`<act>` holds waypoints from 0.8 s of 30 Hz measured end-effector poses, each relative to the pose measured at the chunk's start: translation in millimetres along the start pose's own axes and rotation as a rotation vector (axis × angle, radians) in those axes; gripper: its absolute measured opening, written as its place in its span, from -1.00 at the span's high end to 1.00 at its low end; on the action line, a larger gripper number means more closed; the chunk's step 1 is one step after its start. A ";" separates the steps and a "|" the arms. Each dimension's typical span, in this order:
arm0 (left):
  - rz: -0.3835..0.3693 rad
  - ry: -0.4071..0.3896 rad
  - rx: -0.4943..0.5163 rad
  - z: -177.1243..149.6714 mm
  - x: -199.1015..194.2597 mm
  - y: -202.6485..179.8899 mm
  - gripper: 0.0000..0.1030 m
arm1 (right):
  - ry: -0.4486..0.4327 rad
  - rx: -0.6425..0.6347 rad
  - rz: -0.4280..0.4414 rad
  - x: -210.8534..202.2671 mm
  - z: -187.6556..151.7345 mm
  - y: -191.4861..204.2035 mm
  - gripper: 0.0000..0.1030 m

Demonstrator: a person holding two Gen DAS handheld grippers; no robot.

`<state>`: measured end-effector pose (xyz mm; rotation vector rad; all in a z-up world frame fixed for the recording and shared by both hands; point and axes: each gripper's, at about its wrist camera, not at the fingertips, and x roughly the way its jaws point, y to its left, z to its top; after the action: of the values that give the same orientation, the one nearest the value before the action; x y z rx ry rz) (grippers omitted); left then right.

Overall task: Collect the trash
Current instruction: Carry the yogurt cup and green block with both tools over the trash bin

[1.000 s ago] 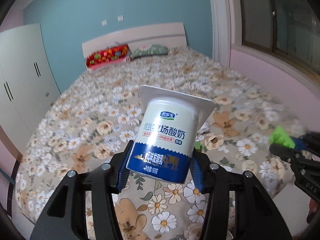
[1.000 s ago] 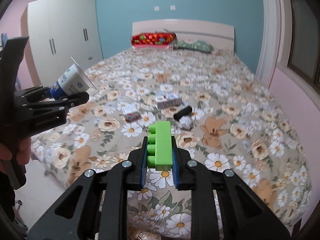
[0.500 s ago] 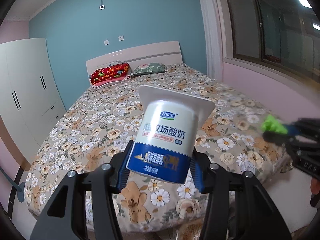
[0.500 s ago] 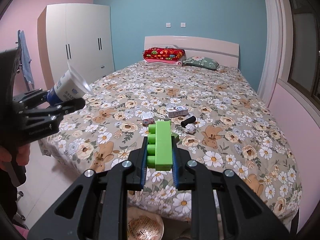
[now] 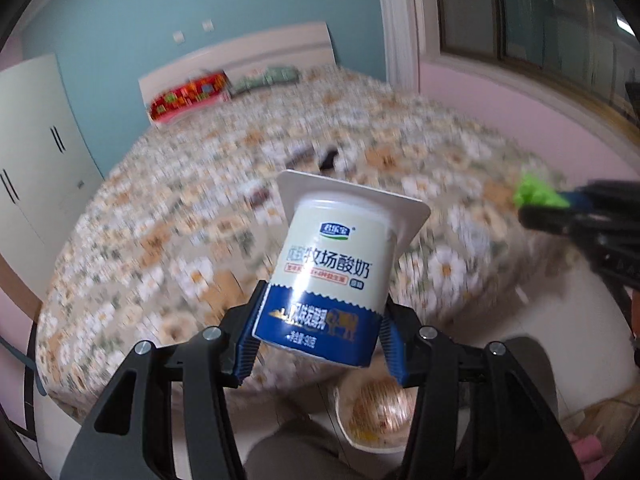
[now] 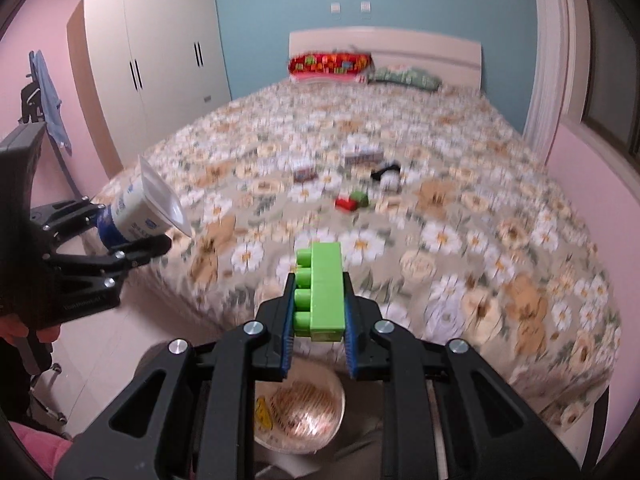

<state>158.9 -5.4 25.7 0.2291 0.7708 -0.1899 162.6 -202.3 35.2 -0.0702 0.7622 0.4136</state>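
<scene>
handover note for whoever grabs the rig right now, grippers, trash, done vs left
Left gripper: shut on the yogurt cup.
Right gripper: shut on the green block.
Both hang off the foot of the bed, above a bin on the floor.
Done: two items picked up. Neither dropped yet.
Left: release both, then clear the small boxes, a dark item and red and green pieces on the bed.

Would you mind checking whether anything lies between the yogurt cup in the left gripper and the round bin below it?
Nothing visible does. The yogurt cup, clamped in the left gripper, hangs in open air above the bin, whose open mouth shows just below the fingers, partly hidden by the gripper itself.
</scene>
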 end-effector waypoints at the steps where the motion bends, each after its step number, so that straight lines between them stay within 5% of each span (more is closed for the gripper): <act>1: -0.008 0.028 -0.001 -6.9 10.0 -0.8 -0.04 | 0.022 0.005 0.006 7.9 -5.8 -0.6 0.58; 24: -0.187 0.507 -0.043 -142.8 182.2 -40.6 -0.03 | 0.505 0.021 0.118 177.7 -149.5 23.4 0.58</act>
<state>181.6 -20.8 -207.7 0.1644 1.3004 -0.2976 170.4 -152.0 -192.6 -0.1118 1.2724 0.5075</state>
